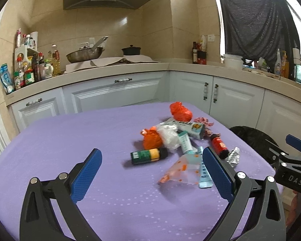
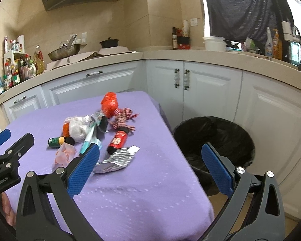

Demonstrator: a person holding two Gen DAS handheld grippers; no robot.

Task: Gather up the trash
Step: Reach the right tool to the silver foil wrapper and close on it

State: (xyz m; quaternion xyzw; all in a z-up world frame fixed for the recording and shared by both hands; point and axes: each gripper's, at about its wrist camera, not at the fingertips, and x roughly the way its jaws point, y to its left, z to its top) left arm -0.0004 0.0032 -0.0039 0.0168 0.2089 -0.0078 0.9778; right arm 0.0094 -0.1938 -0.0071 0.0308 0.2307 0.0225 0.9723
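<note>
Both your grippers, left gripper (image 1: 151, 167) and right gripper (image 2: 150, 164), gape wide, holding nothing. Your right finger (image 1: 216, 172) hides part of the foil wrapper (image 1: 233, 156); the bin (image 2: 214, 140) is half cut off.

Your trash pile (image 1: 180, 142) lies on the table (image 1: 70, 140), toward its right edge. The lined bin (image 2: 214, 140) stands just right of the table, before the cabinets (image 2: 210, 84).

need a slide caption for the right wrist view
Right gripper, jaws open and empty, over a purple tablecloth strewn with trash, beside a black-lined bin.
</note>
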